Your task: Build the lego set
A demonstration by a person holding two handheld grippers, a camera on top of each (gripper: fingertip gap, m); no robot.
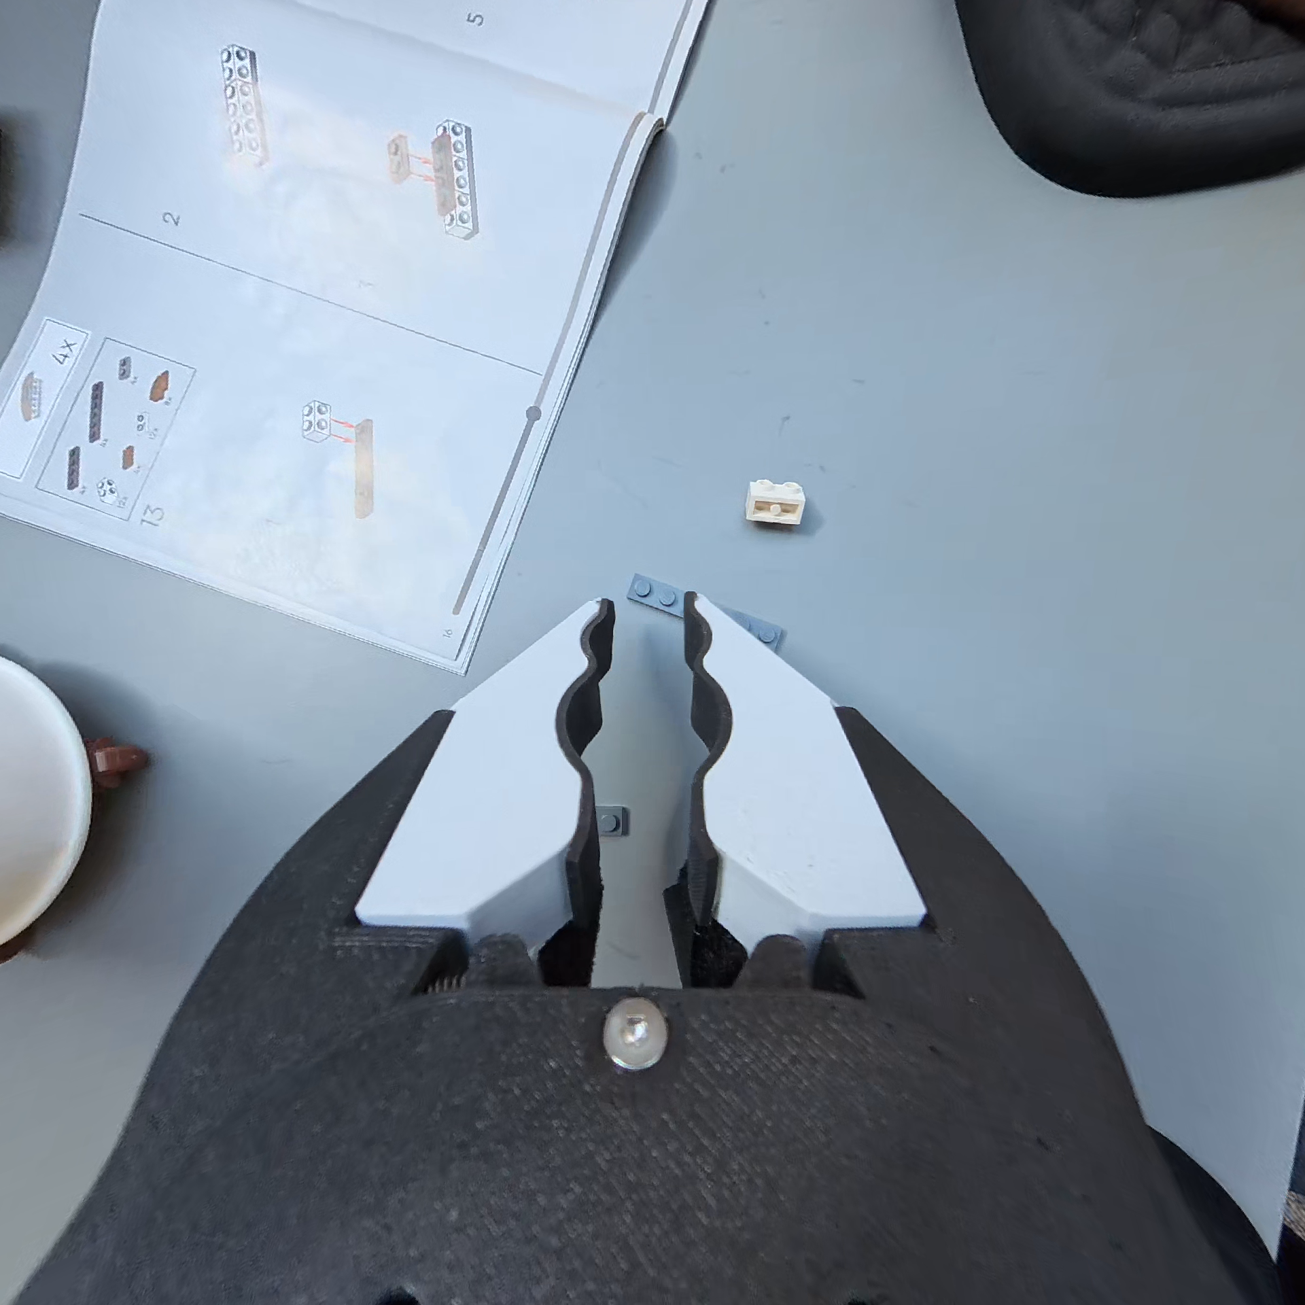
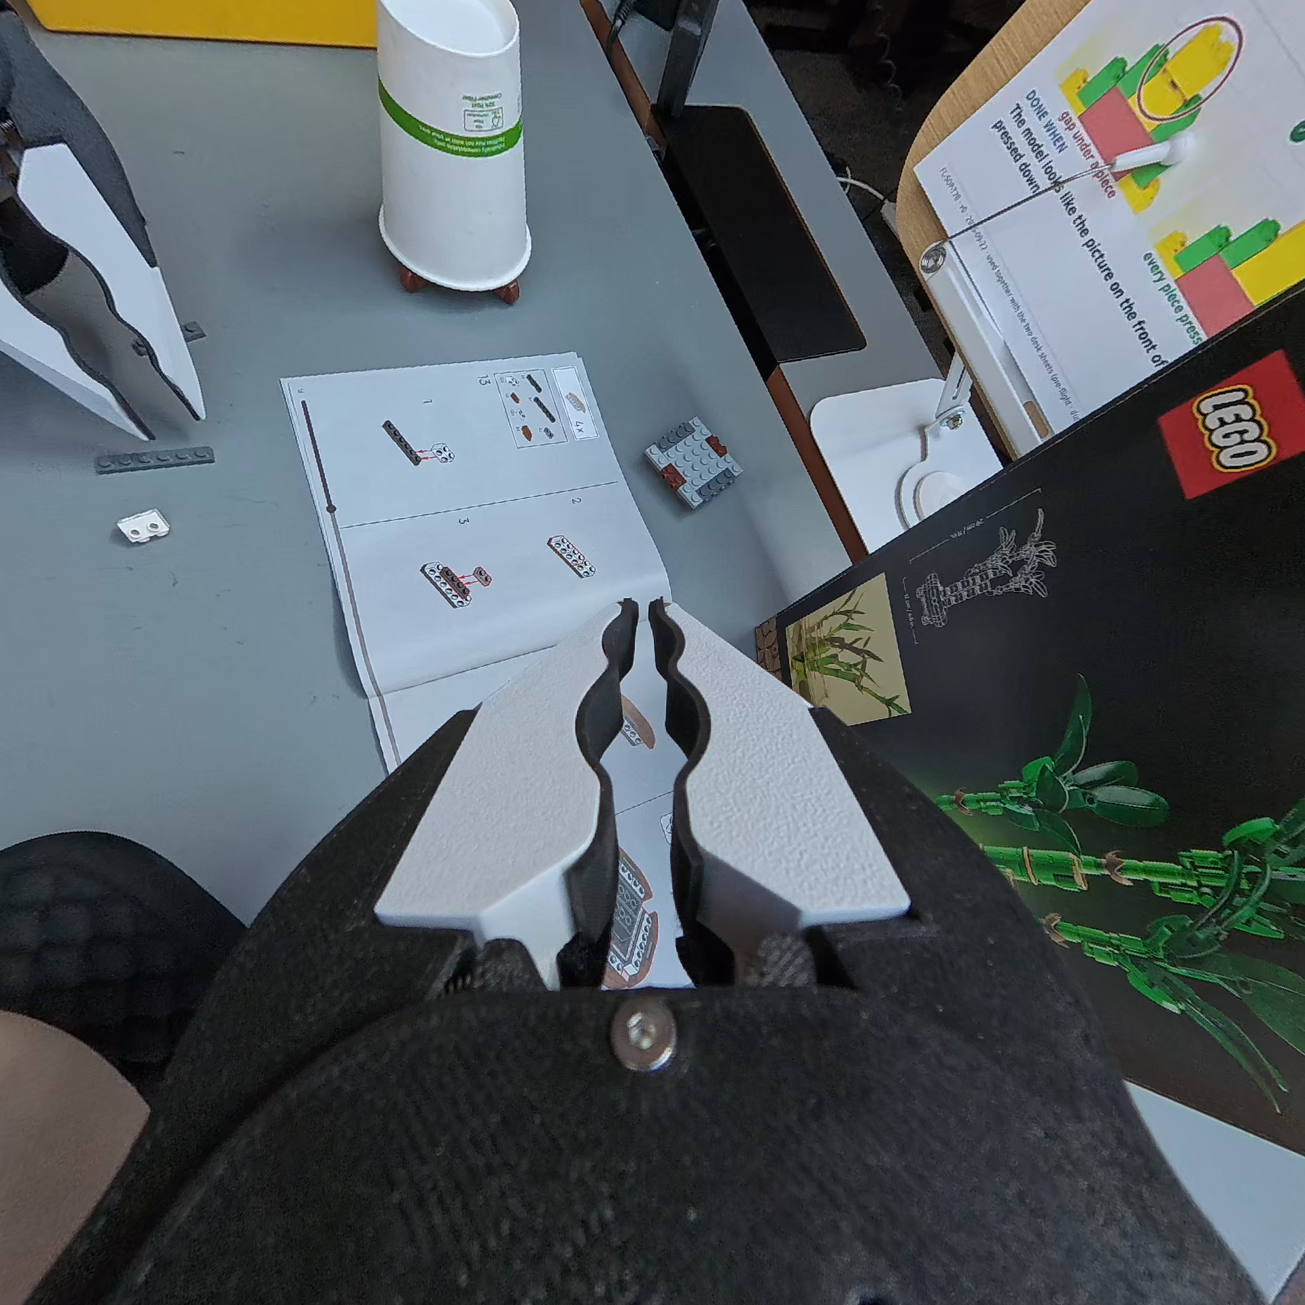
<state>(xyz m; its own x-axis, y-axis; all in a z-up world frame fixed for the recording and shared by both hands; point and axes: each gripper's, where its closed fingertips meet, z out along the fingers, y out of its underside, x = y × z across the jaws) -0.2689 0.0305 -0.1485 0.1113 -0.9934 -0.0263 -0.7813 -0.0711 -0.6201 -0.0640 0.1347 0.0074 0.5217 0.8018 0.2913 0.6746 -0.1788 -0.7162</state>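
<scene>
A: Grey desk point(image 1: 988, 395), scuffed, both views. Nearest thing?

B: Left gripper point(image 1: 650, 600), fingers apart with bare desk showing between them, nothing held. A tiny grey piece point(image 1: 613, 821) shows in the gap, half hidden by the left finger.

A: At the tips?

B: Long grey plate point(image 1: 653, 592), flat, studs up. Right finger covers its middle; only the two ends show in the left wrist view. The right wrist view shows it whole point(image 2: 154, 459), long axis across the frame, just beyond the left gripper's tips.

A: Farther out?

B: White brick point(image 1: 775, 501), near the plate but apart, tipped on its side, hollow underside facing the camera. Instruction booklet point(image 1: 318, 296) open beyond on the left, top cut off.

A: Right side?

B: Right gripper point(image 2: 642, 604), tips nearly together with a thin slit, nothing between them, hanging over the booklet's near page. Its body hides most of that page.

A: Past that?

B: Small square grey build point(image 2: 692, 462) with brown bits, beside the booklet. Dark set box point(image 2: 1059, 635) on the right, cut off. Upturned paper cup point(image 2: 452, 141) at the back, brown pieces point(image 2: 507, 289) poking out beneath its rim.
</scene>
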